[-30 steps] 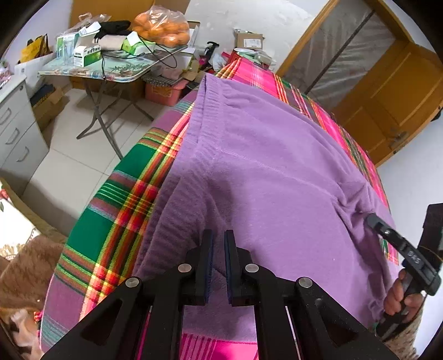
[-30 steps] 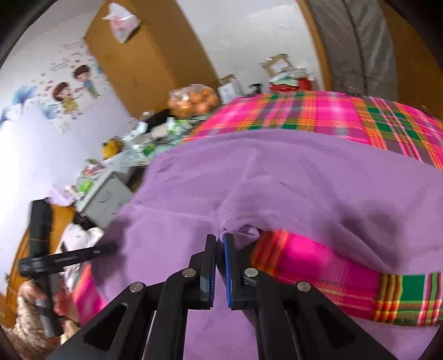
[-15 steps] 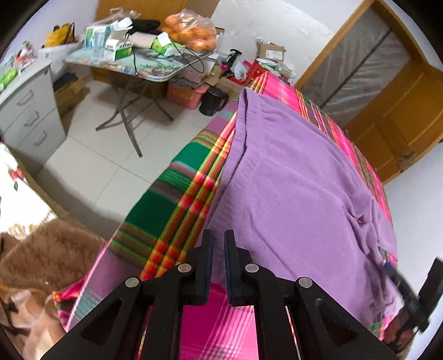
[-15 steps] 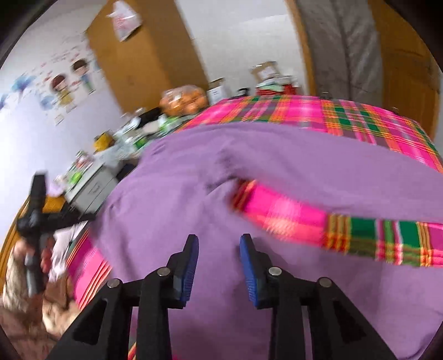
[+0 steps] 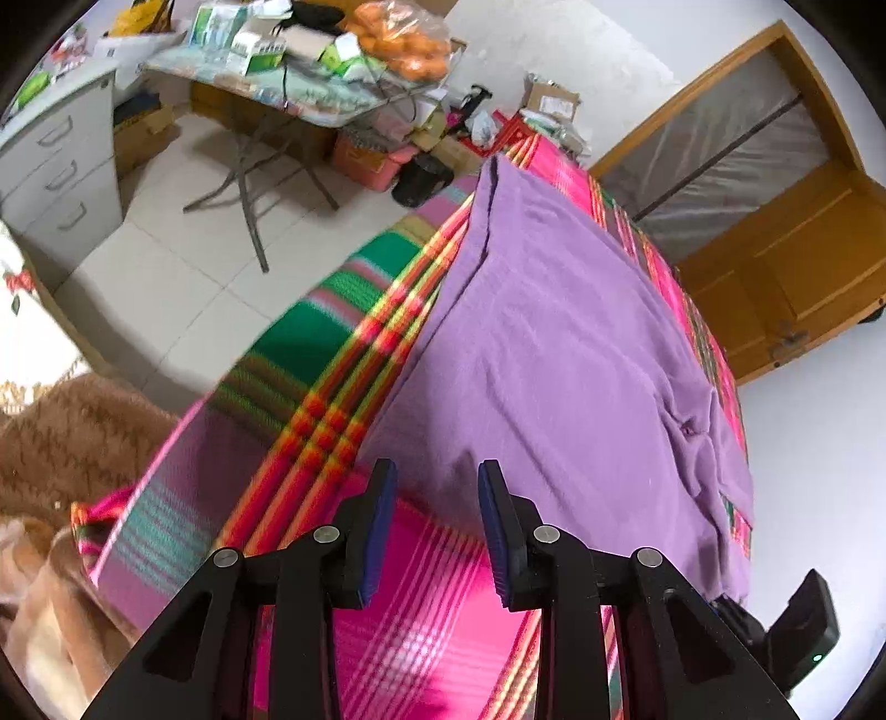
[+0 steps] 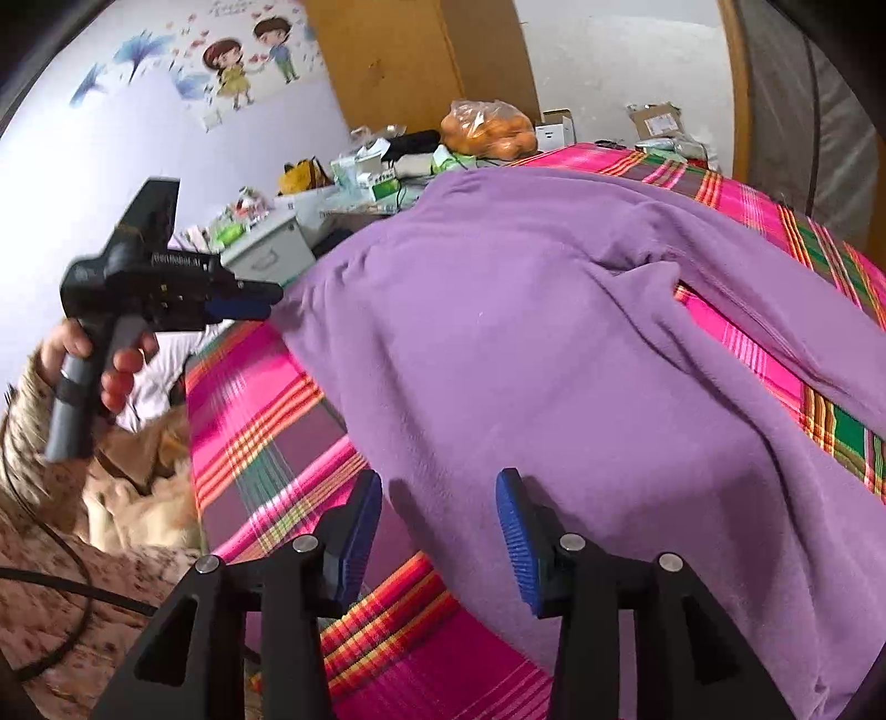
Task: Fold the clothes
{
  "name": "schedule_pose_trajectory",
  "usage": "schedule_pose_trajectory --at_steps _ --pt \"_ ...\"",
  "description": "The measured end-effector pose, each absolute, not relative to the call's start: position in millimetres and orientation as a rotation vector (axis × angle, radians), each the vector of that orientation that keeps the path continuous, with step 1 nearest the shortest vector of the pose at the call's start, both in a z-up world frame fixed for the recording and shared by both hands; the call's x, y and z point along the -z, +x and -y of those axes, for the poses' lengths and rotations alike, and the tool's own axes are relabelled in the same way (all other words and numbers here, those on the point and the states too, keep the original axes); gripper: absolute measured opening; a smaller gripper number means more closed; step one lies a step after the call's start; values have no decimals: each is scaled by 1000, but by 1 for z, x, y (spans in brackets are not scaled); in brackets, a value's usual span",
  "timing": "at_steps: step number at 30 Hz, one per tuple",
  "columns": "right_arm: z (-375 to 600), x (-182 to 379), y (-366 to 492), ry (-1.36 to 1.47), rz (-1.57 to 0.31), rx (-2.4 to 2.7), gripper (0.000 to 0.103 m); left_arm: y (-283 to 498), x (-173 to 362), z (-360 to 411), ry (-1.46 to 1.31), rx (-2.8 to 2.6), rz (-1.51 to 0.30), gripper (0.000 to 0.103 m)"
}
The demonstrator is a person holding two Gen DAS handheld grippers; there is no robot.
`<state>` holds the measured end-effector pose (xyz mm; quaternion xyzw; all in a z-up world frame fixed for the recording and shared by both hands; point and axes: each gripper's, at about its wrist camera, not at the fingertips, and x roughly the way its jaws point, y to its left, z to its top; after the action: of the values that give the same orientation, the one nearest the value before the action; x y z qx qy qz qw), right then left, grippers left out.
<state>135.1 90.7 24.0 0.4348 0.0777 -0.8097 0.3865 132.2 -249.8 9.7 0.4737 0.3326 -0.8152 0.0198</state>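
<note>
Left gripper (image 5: 437,515) and right gripper (image 6: 440,526): jaws just opened, nothing between them, both above the purple fleece garment (image 5: 554,343) spread on the pink plaid bedspread (image 5: 432,609).

Left gripper (image 5: 437,493) hangs over plaid bedspread (image 5: 310,399), jaws just opened, nothing between blue pads (image 5: 493,531). Purple fleece garment (image 5: 559,354) lies spread flat on bedspread, near hem just beyond fingertips. Folding table (image 5: 310,94) with bag of oranges (image 5: 410,44) stands behind on tiled floor (image 5: 166,277).
</note>
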Motion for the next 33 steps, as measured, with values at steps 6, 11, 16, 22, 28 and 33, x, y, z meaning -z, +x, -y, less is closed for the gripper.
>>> schedule_pose_trajectory --at_steps 6,11,16,22,28,33 --pt "-74 -18 143 1087 -294 2073 47 131 -2 261 1408 2443 -1264 33" --pt "-72 -16 141 1084 -281 2097 42 129 -1 264 1374 2421 -1320 32" --pt "-69 -16 137 1095 -258 2108 5 129 -2 264 1335 2447 -1332 10" --pt "-66 -33 136 1043 -139 2050 5 139 -19 281 1209 2487 -1293 9" --pt "-65 -17 123 1144 -124 2027 8 137 -2 279 1308 2408 -1266 11" --pt "-81 -27 125 1128 -111 2051 19 139 -9 284 1284 2407 -1203 20"
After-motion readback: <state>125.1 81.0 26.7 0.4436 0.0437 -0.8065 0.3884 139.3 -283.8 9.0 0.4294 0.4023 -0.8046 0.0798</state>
